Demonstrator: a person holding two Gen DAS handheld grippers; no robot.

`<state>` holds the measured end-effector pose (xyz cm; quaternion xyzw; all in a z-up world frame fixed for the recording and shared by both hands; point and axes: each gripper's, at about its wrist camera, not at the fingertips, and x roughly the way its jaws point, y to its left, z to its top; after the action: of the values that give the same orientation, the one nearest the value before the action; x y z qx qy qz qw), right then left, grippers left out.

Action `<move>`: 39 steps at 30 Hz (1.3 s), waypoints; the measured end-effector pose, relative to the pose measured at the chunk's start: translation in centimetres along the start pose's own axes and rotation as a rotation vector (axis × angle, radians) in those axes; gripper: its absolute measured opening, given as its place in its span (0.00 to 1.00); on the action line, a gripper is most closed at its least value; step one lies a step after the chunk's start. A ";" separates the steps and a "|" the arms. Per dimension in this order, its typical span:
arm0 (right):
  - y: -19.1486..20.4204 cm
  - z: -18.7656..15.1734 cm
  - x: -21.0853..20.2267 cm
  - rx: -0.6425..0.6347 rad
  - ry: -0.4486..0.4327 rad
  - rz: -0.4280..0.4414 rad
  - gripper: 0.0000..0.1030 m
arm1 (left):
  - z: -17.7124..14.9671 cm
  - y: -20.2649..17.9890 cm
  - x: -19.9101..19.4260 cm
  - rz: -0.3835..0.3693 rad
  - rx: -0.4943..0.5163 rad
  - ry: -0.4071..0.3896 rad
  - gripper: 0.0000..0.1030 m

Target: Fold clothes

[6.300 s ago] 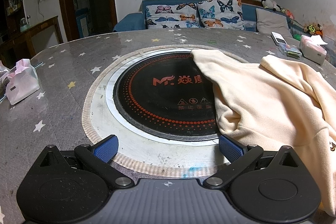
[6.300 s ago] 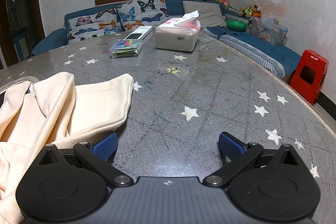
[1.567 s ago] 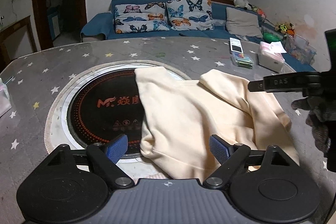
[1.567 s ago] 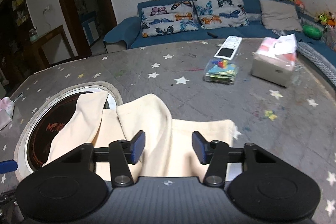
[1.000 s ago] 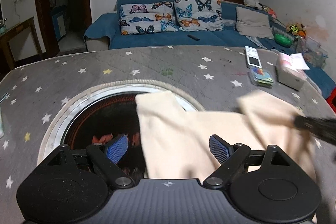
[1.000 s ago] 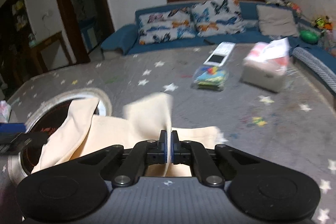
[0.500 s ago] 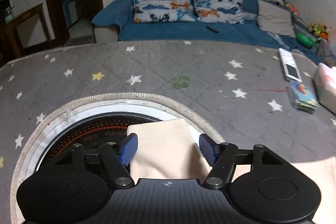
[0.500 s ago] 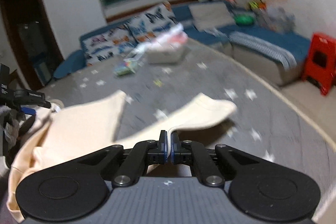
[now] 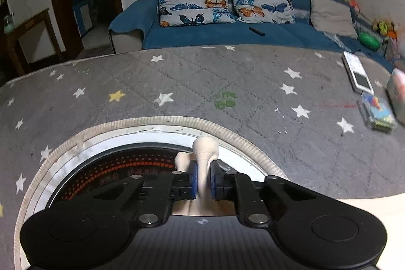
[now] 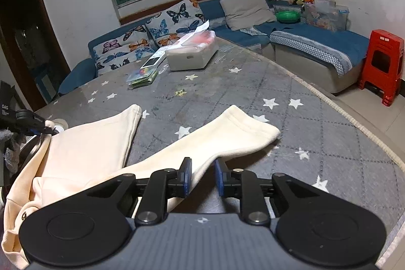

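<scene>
A bunched fold of the cream garment [image 9: 204, 156] is clamped between the blue pads of the left gripper [image 9: 202, 180], above the black cooktop [image 9: 121, 168] set into the star-patterned table [image 9: 227, 82]. The right gripper [image 10: 201, 177] is parted, its pads flanking one sleeve [image 10: 227, 138] without pinching it. The garment is spread flat across the table.

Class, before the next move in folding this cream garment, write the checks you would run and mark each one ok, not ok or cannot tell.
1. left gripper has cloth: ok, shut on a bunched fold of the cream garment.
2. right gripper has cloth: not ok, jaws parted around the sleeve.
3. Sleeve spread flat: ok, it lies out on the table.
4. Clutter clear of garment: ok, tissue box sits well beyond it.
5. Body smooth: cannot tell, the near part is hidden.
</scene>
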<state>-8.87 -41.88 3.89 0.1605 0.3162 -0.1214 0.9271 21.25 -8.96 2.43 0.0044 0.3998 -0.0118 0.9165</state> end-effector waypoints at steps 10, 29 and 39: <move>0.6 0.0 -1.0 -0.026 -0.027 0.019 0.27 | -1.4 6.8 -10.7 -0.050 -0.129 -0.205 0.09; 0.3 -0.7 -0.7 -0.050 -0.001 0.000 0.39 | -15.4 21.2 -23.2 0.166 -0.303 -0.264 0.09; -1.6 -0.2 0.9 -0.025 0.009 -0.079 0.39 | -18.0 22.2 -20.9 0.229 -0.290 -0.129 0.13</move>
<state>-8.79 -43.37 2.84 0.1371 0.3278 -0.1533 0.9221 -5.56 13.90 5.45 -0.0832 0.3348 0.1502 0.9265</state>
